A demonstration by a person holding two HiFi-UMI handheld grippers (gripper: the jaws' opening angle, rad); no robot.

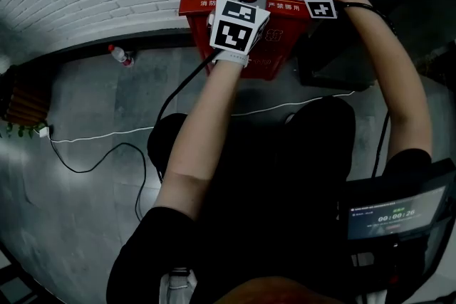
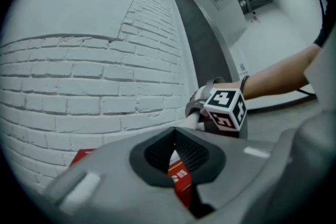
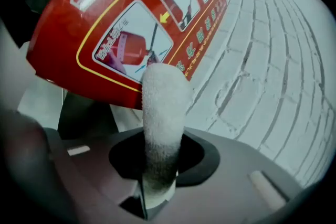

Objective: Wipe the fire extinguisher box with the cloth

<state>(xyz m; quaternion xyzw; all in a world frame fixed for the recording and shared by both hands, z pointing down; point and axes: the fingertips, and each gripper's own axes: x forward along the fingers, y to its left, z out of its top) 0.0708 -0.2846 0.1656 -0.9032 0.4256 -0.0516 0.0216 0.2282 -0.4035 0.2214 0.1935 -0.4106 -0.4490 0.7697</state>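
Right tongs (image 3: 157, 178) clamped on the cloth (image 3: 164, 107) — a soft, light, fleecy roll, judged best pinched low so its free end gives — with the tip at the sloped top of the red fire extinguisher box (image 3: 100, 18), which stands against the brick wall (image 3: 273, 60). Left tongs (image 2: 176, 165) drawn nearly together, gripping nothing, over the rigid, smooth-looking box.

Dim, fisheye-warped views; cloth (image 3: 160, 113) blurred up close.

White "严禁挪用" on the fire extinguisher box (image 1: 286, 45); "00:06:26" on a small screen (image 1: 395, 214).
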